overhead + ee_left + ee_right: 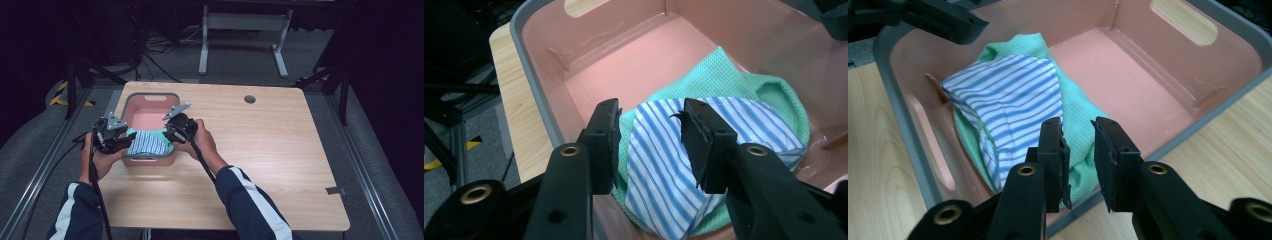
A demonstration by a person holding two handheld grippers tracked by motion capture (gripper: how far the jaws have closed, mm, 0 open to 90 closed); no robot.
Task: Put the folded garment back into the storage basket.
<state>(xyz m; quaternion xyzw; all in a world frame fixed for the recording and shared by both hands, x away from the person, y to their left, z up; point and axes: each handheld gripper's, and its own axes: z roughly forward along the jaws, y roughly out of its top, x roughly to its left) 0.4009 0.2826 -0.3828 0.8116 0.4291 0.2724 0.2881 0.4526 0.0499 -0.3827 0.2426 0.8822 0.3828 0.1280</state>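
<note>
Two open tools over two cloths in one bin.

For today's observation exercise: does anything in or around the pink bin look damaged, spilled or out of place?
Nothing stands out. The striped cloth lies on the green cloth, bunched at one end of the pink bin, and both stay inside it. The left gripper and right gripper stand open above them.

A wooden table is lying under everything, with a round grommet hole sitting toward one o'clock. A white metal stand is standing at twelve o'clock, black cables trailing at eleven.
</note>
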